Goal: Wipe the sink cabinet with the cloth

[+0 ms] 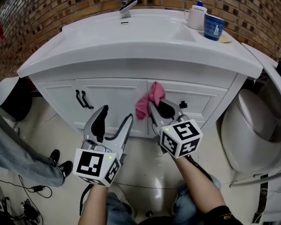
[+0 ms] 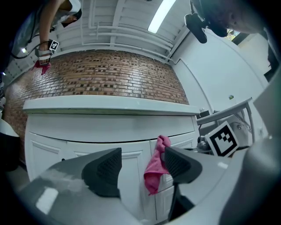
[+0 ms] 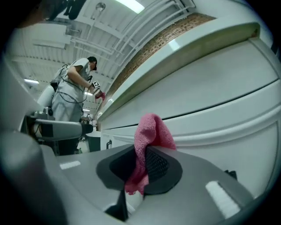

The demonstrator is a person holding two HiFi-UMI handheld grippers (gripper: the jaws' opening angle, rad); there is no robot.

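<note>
A pink cloth (image 1: pixel 149 102) hangs from my right gripper (image 1: pixel 159 107), which is shut on it and holds it against the front of the white sink cabinet (image 1: pixel 114 94), near the gap between two doors. In the right gripper view the cloth (image 3: pixel 147 147) is pinched between the dark pads and bunches above them, touching the cabinet front (image 3: pixel 219 101). My left gripper (image 1: pixel 115 121) is open, empty, lower left of the cloth, in front of the left door. In the left gripper view the cloth (image 2: pixel 156 165) shows beside the right finger (image 2: pixel 180 165).
A black handle (image 1: pixel 82 99) is on the left door, a small black knob (image 1: pixel 183 104) on the right one. A faucet (image 1: pixel 127 8), a white mug (image 1: pixel 196 17) and a blue cup (image 1: pixel 214 26) stand on the basin top. A toilet (image 1: pixel 250 127) stands right; another person's shoes (image 1: pixel 60 163) left.
</note>
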